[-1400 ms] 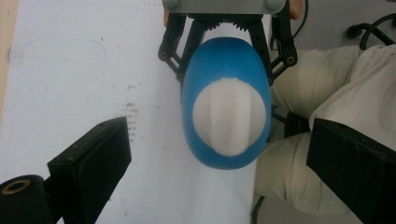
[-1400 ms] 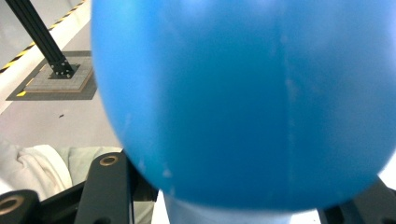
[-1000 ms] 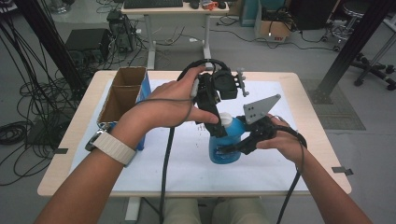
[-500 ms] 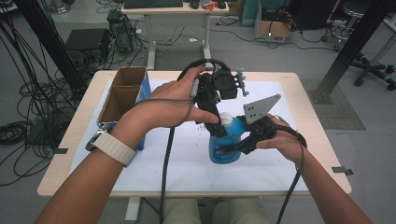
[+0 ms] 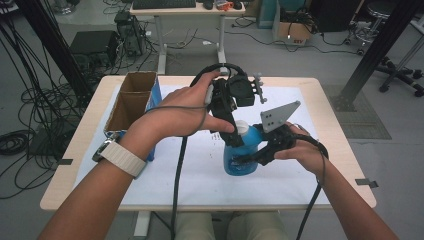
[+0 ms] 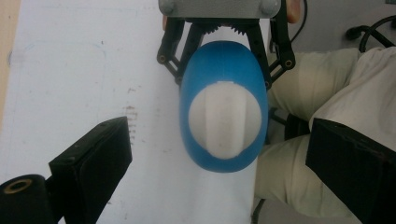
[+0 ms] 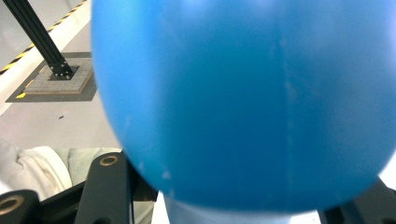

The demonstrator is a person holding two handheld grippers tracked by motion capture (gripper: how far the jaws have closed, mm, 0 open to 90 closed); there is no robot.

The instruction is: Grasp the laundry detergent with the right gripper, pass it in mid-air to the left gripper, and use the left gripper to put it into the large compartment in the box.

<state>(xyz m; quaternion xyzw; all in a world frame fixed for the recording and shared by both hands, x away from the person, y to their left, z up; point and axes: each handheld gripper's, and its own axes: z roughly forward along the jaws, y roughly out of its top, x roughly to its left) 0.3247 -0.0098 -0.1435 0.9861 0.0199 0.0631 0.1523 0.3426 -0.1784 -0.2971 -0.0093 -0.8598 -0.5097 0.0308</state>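
Observation:
A blue bottle (image 5: 236, 168) with a white cap (image 5: 242, 128) stands upright on the white sheet (image 5: 200, 170) near the table's middle. My right gripper (image 5: 248, 158) comes in from the right and is shut on the bottle's body (image 7: 243, 93); in the left gripper view its jaws clasp both sides of the bottle (image 6: 219, 70). My left gripper (image 5: 233, 134) points straight down over the cap (image 6: 226, 116). It is open, with one black jaw on each side of the cap and neither touching it.
An open cardboard box (image 5: 131, 100) stands at the table's left side, with a blue object against its right wall. Cables trail from both grippers toward the front edge. The person's legs (image 6: 322, 93) lie below that edge.

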